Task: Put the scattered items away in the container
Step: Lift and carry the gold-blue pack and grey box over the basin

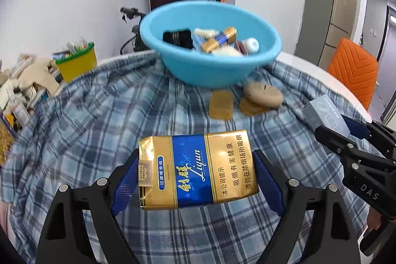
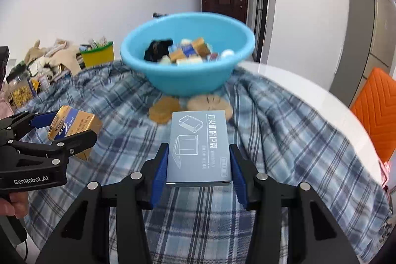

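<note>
Both loads sit short of the blue basin (image 1: 210,46) straight ahead on the plaid-covered worktop (image 1: 99,120): the left tool (image 1: 198,175) clenches the gold cigarette pack (image 1: 195,167) crosswise, the right tool (image 2: 199,165) the grey box (image 2: 199,147) lengthwise.

A glossy foil pack (image 1: 195,168), a matt card box (image 2: 199,147), a smooth plastic basin (image 1: 210,41) and soft woven plaid cloth (image 1: 99,115) are shown.

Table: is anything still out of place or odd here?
Yes. Three brown cookies lie loose on the plaid cloth just in front of the blue basin, not inside it. Nothing looks spilled or damaged.
</note>
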